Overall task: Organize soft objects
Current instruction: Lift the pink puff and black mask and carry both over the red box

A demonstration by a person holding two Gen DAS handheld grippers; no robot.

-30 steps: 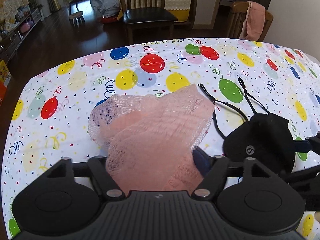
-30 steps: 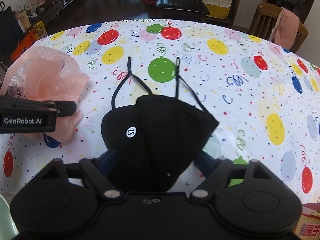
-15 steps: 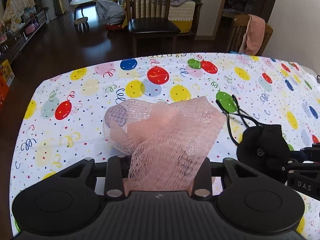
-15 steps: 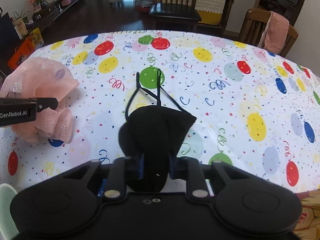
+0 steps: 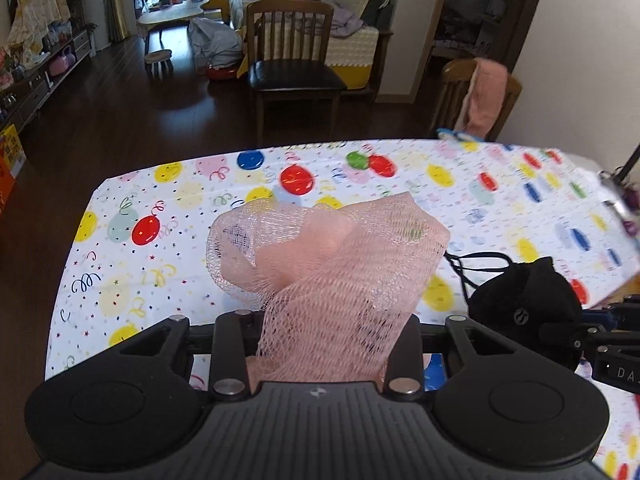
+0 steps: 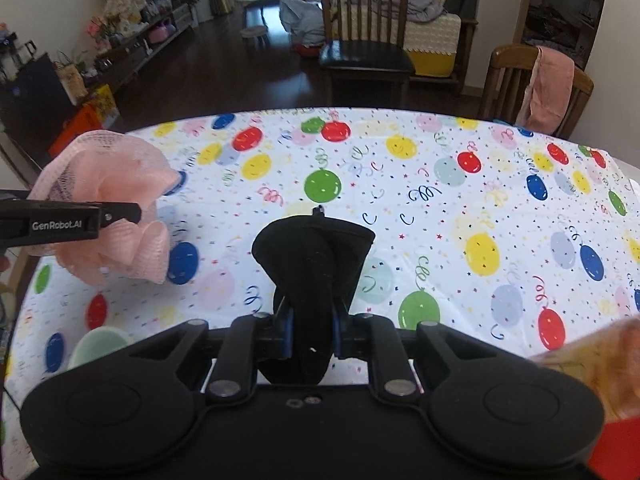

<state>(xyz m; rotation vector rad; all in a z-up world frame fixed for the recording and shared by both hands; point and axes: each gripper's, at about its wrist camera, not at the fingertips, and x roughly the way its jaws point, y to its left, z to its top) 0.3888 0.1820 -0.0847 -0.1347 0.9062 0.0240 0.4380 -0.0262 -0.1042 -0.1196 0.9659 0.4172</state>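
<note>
My left gripper (image 5: 326, 344) is shut on a pink mesh bath sponge (image 5: 332, 256) and holds it above the balloon-print tablecloth (image 5: 160, 276). The sponge also shows at the left of the right wrist view (image 6: 112, 208), clamped by the left gripper's fingers (image 6: 120, 212). My right gripper (image 6: 312, 328) is shut on a black face mask (image 6: 312, 256), bunched between the fingers and lifted off the table. The mask with its ear loops also shows at the right of the left wrist view (image 5: 524, 304).
A pale green round object (image 6: 100, 344) lies at the table's near left edge. An orange and red package (image 6: 600, 368) sits at the near right. Wooden chairs (image 6: 364, 40) stand beyond the far edge, one with a pink towel (image 6: 548, 88).
Both grippers closed on their objects and lifted them off the table. The mask is now bunched up and its loops hang free. The sponge is raised.
</note>
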